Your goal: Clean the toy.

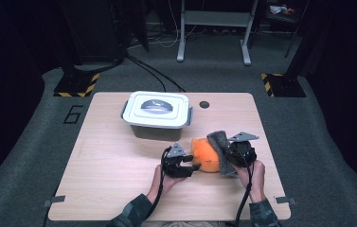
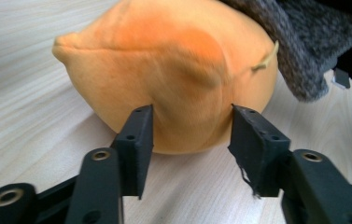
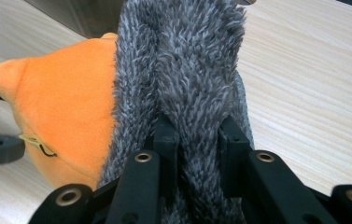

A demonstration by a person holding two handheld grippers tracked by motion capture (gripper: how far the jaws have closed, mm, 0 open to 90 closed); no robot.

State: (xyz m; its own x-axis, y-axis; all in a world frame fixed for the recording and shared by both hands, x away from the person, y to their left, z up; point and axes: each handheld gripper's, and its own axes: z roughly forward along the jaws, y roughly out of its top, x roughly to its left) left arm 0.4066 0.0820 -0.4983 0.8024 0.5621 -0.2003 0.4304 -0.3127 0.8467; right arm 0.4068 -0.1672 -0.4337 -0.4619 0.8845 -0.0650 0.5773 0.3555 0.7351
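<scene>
Orange plush toy (image 2: 164, 79) lies half hidden under grey fuzzy fabric (image 3: 183, 70), which the right gripper (image 3: 197, 135) fingers clamp; left gripper (image 2: 190, 130) fingers stand apart.

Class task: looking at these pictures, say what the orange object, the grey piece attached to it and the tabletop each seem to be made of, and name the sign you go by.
Orange object: soft short-pile plush, probably; matte, fuzzy, dented surface.
Grey piece: shaggy long-pile fabric, like faux fur; separate fibres show.
Tabletop: pale wood-look board, perhaps laminate; smooth, with printed-looking grain lines.

A soft orange plush (image 1: 204, 155) with a rounded body and a pointed end lies on the surface (image 1: 110, 165). A fuzzy grey knitted sock (image 1: 219, 144) drapes against its right side, bunched and lifted upward.
</scene>
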